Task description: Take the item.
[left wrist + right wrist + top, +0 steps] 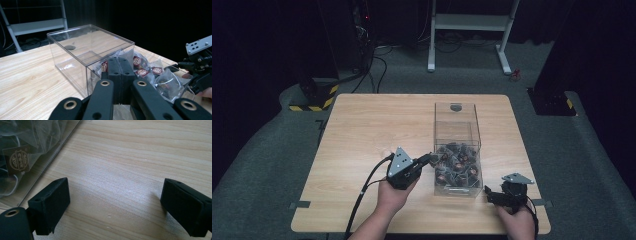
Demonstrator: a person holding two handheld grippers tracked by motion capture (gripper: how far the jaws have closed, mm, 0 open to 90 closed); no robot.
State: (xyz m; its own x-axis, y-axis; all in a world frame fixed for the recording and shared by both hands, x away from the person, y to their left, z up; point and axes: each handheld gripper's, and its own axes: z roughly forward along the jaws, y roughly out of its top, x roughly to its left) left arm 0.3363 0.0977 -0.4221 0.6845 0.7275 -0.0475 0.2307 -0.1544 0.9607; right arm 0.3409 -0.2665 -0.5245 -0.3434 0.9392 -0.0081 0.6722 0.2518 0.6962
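A clear plastic box (pixel 477 131) stands right of the table's middle. Its near half holds several clear-wrapped packets (pixel 457 166) with dark red labels. My left gripper (pixel 433 159) is by the box's left wall. In the left gripper view its jaws are pressed shut (pixel 121 67) in front of the box (pixel 90 37) and the packets (pixel 142 72), with nothing seen between them. My right gripper (pixel 490 194) sits low at the box's near right corner. It is wide open (pixel 115 195) over bare wood, with a packet (pixel 18 161) behind the box wall at upper left.
The wooden table (pixel 377 125) has free room left of and behind the box. On the floor beyond it are a white desk frame (pixel 469 22), a black stand with a yellow-striped base (pixel 314 102), another black base (pixel 552 102) and cables.
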